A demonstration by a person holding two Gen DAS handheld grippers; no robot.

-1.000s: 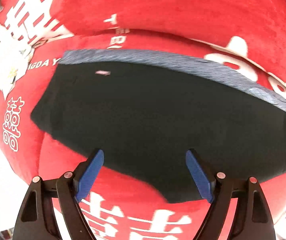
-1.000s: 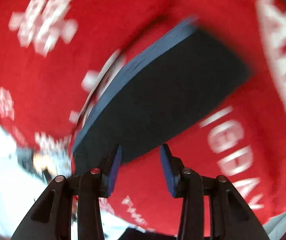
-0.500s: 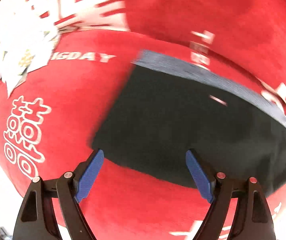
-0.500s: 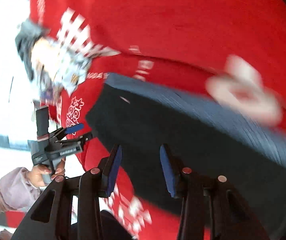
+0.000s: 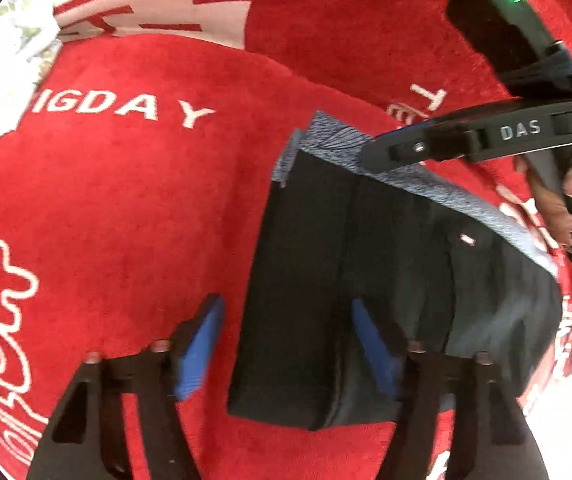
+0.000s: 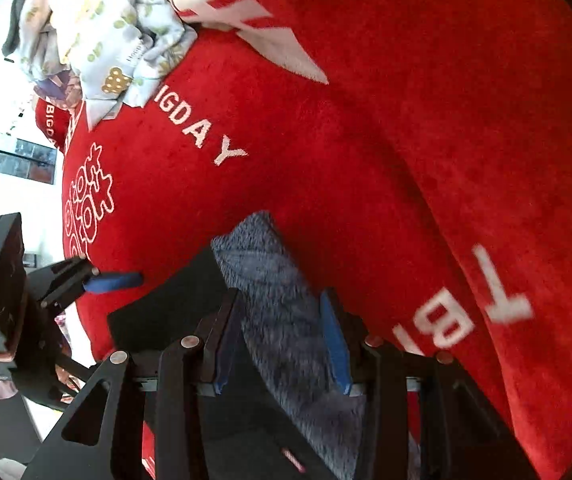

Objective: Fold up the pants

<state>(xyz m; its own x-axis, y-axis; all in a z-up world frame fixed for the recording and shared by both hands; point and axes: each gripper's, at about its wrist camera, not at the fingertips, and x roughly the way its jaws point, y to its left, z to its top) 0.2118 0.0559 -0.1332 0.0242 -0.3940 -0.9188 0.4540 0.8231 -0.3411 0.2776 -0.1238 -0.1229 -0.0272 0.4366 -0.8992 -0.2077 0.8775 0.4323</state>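
Observation:
Dark pants (image 5: 365, 280) with a grey fleecy waistband (image 5: 425, 184) lie flat on a red blanket (image 5: 146, 220). My left gripper (image 5: 287, 344) points down over the pants' near left corner. Its jaws are closing, with the cloth edge between them and no pad pressing on it. My right gripper (image 6: 282, 344) straddles the waistband's (image 6: 278, 300) end, its blue pads (image 6: 335, 344) apart on either side and not squeezing. The right gripper (image 5: 377, 156) also reaches in from the upper right of the left wrist view. One left pad (image 6: 114, 282) shows beside the pants.
A heap of pale patterned clothes (image 6: 106, 40) lies on the blanket's far left. White lettering (image 5: 126, 108) runs across the blanket beside the pants. A hand (image 5: 565, 200) holds the right gripper's handle. Pale floor (image 6: 6, 180) shows past the blanket's left edge.
Both grippers swept over to the pants' left end. The left one sank and its jaws narrowed. The right one rolled and now straddles the waistband's end.

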